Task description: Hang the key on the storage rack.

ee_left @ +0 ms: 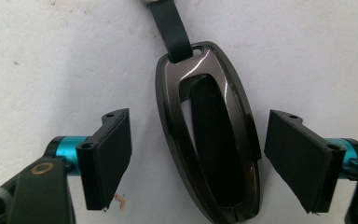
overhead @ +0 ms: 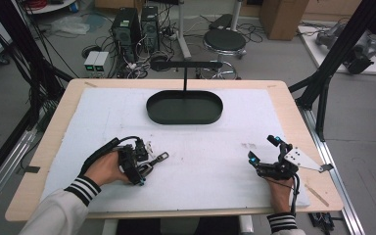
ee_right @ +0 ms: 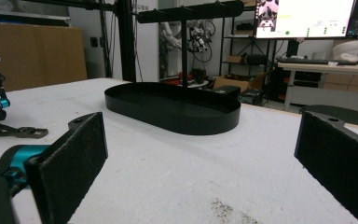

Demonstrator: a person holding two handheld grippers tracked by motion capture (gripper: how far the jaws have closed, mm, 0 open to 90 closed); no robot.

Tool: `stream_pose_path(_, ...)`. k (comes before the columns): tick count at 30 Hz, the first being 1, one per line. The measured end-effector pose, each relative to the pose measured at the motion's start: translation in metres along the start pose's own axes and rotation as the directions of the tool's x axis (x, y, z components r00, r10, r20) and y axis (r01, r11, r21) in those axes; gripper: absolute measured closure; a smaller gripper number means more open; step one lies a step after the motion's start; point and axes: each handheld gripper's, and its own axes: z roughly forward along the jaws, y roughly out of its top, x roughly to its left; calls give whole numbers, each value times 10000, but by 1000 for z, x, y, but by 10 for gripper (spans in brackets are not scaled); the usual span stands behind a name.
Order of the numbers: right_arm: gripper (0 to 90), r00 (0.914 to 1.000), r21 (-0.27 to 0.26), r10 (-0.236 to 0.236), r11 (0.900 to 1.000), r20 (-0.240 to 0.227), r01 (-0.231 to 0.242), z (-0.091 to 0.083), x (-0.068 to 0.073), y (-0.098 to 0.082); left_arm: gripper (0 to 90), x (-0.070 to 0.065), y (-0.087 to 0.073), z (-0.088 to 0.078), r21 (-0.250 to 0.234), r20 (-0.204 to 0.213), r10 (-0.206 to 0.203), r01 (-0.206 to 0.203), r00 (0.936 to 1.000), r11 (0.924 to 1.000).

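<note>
Left gripper: jaws wide, straddling the dark key fob at frame centre without contact. Right gripper, lower right: jaws wide, empty.

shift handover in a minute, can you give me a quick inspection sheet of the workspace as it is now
surface: wooden table under a white mat; faint dark smudges right of centre.
job's things: dark metallic key fob with black strap lies flat on the mat between the left tool's jaws, untouched; black oval tray with a T-shaped stand at the far centre, nothing in it.
clutter: nothing seen on the mat.
grippers: left tool open around the fob; right tool open, holding nothing.
cables: a black cable trails from each tool; tangled leads on the floor beyond the table.
surroundings: computer towers, round stool, cardboard box, black frame legs.
</note>
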Motion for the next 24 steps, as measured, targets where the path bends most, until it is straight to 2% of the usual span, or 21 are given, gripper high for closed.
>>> stream_pose_path(5,14,10000,-7,-33,10000,17,33,0,0,0,279,1,1,0,-123,160,-203,205,9997,9997)
stream_pose_path(10,14,10000,-9,-19,10000,-5,19,0,0,0,358,1,3,2,64,237,-104,102,9997,9999)
stream_pose_path(12,14,10000,3,5,10000,3,-5,0,0,0,397,1,3,1,37,384,-293,292,9988,9996)
stream_pose_path(15,14,10000,3,-12,10000,0,12,0,0,0,463,0,4,1,127,331,-391,387,9987,9992)
stream_pose_path(19,14,10000,-6,-10,10000,-2,10,0,0,0,475,-4,5,0,192,72,-179,177,9998,9997)
stream_pose_path(24,14,10000,7,3,10000,12,-3,0,0,0,480,-5,5,-1,119,-60,-98,99,9999,9999)
